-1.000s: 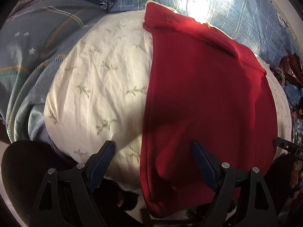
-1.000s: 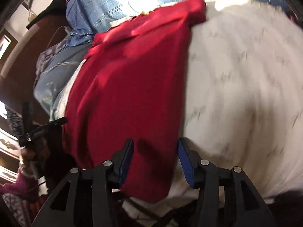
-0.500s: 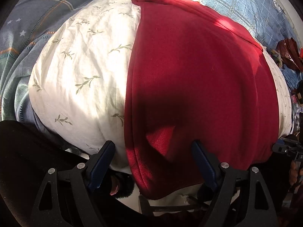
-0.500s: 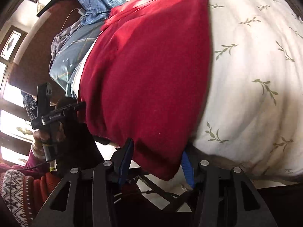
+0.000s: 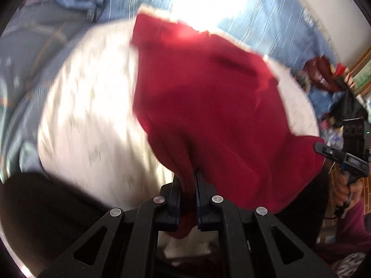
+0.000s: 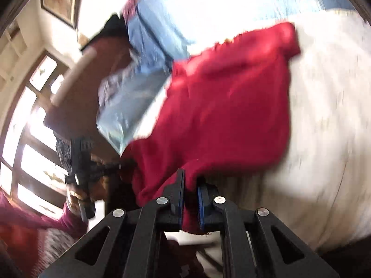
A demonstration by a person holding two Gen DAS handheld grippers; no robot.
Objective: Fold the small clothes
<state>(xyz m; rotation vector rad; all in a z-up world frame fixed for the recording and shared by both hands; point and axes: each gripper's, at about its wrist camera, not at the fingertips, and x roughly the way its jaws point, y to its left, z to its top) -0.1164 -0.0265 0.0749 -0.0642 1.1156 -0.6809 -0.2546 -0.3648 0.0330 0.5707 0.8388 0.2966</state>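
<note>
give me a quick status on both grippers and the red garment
Left gripper shut on red garment near edge. Right gripper shut on it too. Garment partly lifted off white pillow. Nothing in the way.

Dark red soft fabric garment [image 5: 208,106], rumpled. Lies on cream pillow [image 5: 92,106]; near hem bunched & lifted.

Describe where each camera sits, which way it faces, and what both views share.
Left wrist: on the left gripper, angled down at the red garment on the cream pillow; its jaws, just closed, pinch the near hem; the other hand shows at right.
Right wrist: on the right gripper, angled down, jaws just closed on the hem; the other hand shows at left.
Shared: garment, pillow, blue bedding.
</note>
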